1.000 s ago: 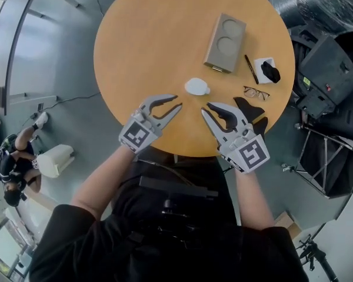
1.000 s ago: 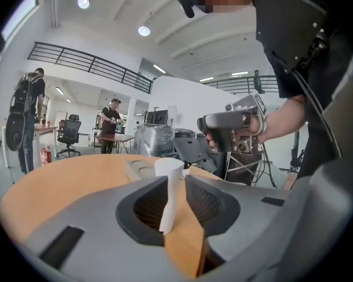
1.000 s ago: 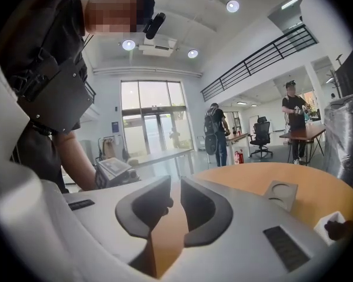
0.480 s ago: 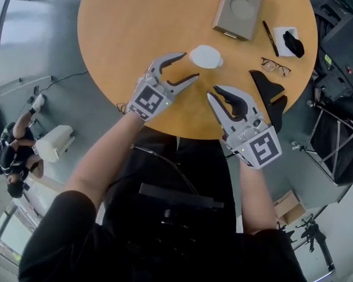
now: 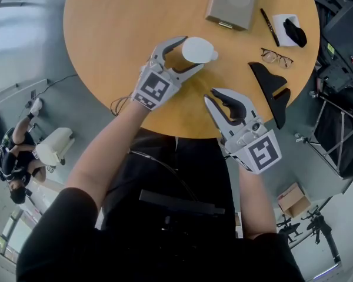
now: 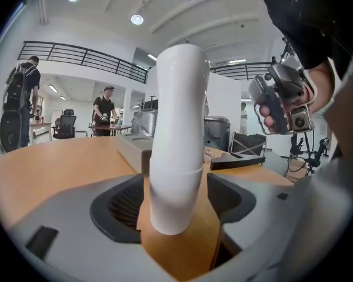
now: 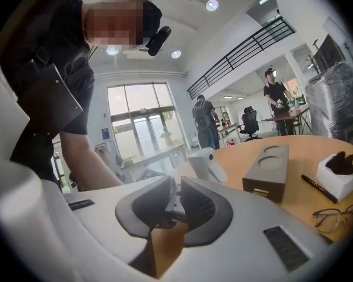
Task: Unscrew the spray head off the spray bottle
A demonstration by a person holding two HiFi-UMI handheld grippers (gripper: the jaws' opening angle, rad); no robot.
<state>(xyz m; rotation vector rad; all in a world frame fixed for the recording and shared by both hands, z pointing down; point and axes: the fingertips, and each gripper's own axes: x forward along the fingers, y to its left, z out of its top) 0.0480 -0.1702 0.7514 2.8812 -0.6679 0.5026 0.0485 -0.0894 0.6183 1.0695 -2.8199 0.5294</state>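
Lying across the far side of the round wooden tabletop (image 5: 117, 34) are the bits nobody is touching: a tan box (image 5: 232, 3) with two round hollows, a black pen (image 5: 269, 27) just right of it, a small white block (image 5: 278, 21) with something black on top, a pair of glasses (image 5: 276, 57), and a black angular piece (image 5: 270, 84) at the right rim; all sit well apart from the spray bottle (image 6: 172, 198), with the box straight beyond it; the bottle stands upright near the rim closest to the person, between the fingers (image 6: 117, 210) of the left gripper (image 5: 192, 54); those fingers have just been opening and stand wide, one on each side of the bottle's lower body, pads not pressing on it; the right gripper (image 5: 210, 96) hangs to the bottle's right and nearer the person, apart from it, its fingers (image 7: 206, 207) drawn almost together with nothing between them; the bottle is plain white, smooth, tall and rounded, with a thin seam round the body; its spray head (image 5: 198, 50) is white too, seated on top, with a short lever on the side facing right.
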